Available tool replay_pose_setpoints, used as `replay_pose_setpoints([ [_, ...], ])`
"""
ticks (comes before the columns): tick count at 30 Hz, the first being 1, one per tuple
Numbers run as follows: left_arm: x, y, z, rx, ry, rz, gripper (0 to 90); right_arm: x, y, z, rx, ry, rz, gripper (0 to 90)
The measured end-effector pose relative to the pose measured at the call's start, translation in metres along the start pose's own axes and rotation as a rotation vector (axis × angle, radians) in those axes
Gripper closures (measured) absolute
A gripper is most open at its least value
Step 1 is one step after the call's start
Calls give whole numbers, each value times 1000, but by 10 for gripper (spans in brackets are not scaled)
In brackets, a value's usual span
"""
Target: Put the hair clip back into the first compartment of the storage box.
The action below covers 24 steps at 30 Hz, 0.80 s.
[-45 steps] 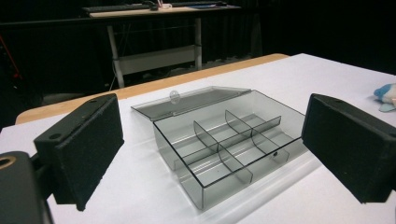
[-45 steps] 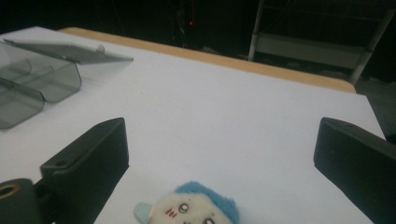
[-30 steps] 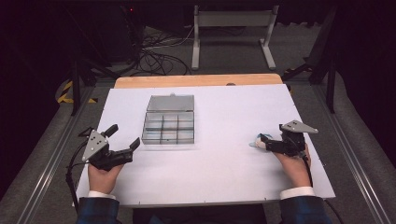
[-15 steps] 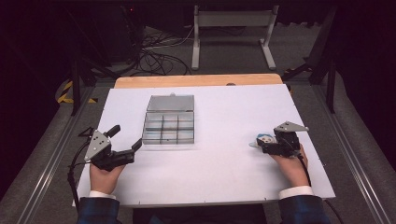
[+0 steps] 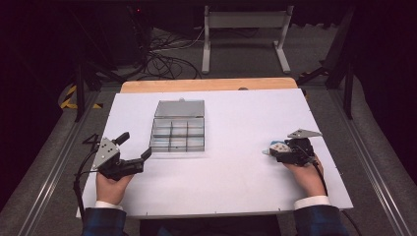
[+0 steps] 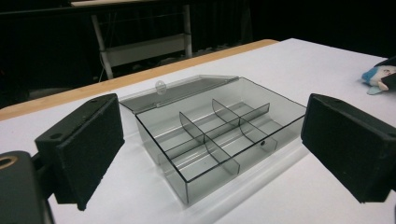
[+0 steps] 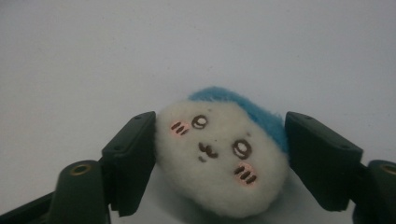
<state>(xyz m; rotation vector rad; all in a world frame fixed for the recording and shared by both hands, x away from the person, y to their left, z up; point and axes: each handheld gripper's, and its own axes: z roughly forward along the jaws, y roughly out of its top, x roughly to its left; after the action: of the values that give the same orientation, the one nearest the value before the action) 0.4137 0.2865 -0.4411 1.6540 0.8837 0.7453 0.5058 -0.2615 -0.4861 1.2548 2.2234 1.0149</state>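
Because the white table (image 5: 231, 147) is wide and bare, whatever slips from your right gripper (image 5: 278, 150) will roll or bounce well away from the compartment box (image 5: 177, 132), which sits open at the table's middle with its lid (image 6: 180, 91) folded back behind it. That box is light, clear plastic; if your left gripper (image 5: 135, 147) drifts forward with its jaws spread wide as they are now, one jaw could shove it and shift the compartments out from under a drop.

The small plush toy (image 7: 222, 161) lies on the table at your right, between the right jaws. The left jaw looks to be touching its cheek, while the right jaw stands just beside its blue top, so they bracket it without plainly pinching it. Close off-centre and the soft, rounded body may squirt out sideways, or you may catch only fuzz.

The right gripper view gives you the toy's face, tilt and that jaw contact; the high view shows it as a pale speck at the jaw tips. The left gripper view shows the box's dividers and empty cells, with the toy (image 6: 378, 77) far off at the edge.
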Motion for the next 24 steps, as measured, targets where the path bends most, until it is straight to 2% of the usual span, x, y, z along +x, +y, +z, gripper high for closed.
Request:
replay_pose_setpoints([
  [7, -2, 0, 3, 9, -13, 5, 64, 1, 1, -1, 4, 4, -2, 340],
  [11, -2, 0, 3, 8, -10, 2, 64, 2, 3, -3, -22, 3, -2, 346],
  [14, -1, -1, 2, 7, -8, 0, 65, 6, 6, -8, -61, -9, -9, 347],
  [24, 1, -1, 1, 10, -1, 1, 65, 25, 16, -15, -131, -19, -55, 347],
])
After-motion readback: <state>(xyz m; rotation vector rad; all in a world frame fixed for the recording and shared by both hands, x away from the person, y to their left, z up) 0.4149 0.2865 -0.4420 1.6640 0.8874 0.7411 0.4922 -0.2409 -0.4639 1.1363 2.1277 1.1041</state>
